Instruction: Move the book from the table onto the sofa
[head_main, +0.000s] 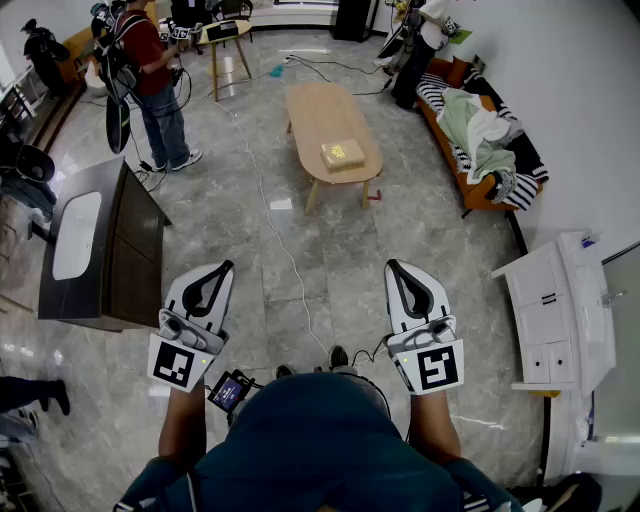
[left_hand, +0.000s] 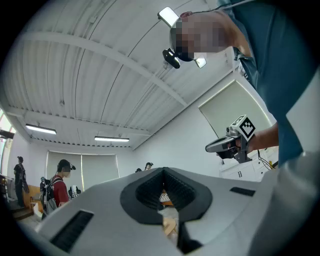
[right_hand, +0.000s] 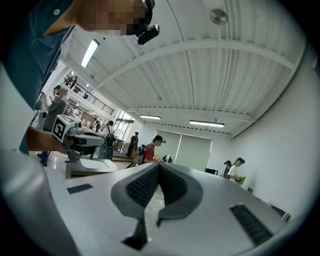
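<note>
Dark cabinet (head_main: 100, 250): at far left, well apart from the task's things
Left gripper (head_main: 226, 266): jaws closed together with nothing between them; held out level over the floor, well short of the table
Cable (head_main: 285, 255): runs along the floor between the person and the table; judged a trip risk on the walk in
Table (head_main: 315, 105): long wooden top on splayed legs, ahead in mid-room
Book (head_main: 343, 154): lies flat and closed on the table's near end, toward the sofa side; yellowish cover, not yet touched
Book, handling: judged stiff-covered, of moderate weight and smooth-faced, apt to fall open if lifted by one cover alone
Book, hold: judged best pinched across its whole thickness at an edge near the table's rim, one gripper on each opposite side so that it stays shut and level
Right gripper (head_main: 391, 265): jaws likewise pressed together and empty; level, beside the left one and just as far from the table
Sofa (head_main: 452, 150): orange, against the right wall, just beyond the table; heaped with striped and pale cloth, so the book would land on something soft and uneven
White cabinet (head_main: 560, 300): at right, near the person, no part in the task
</note>
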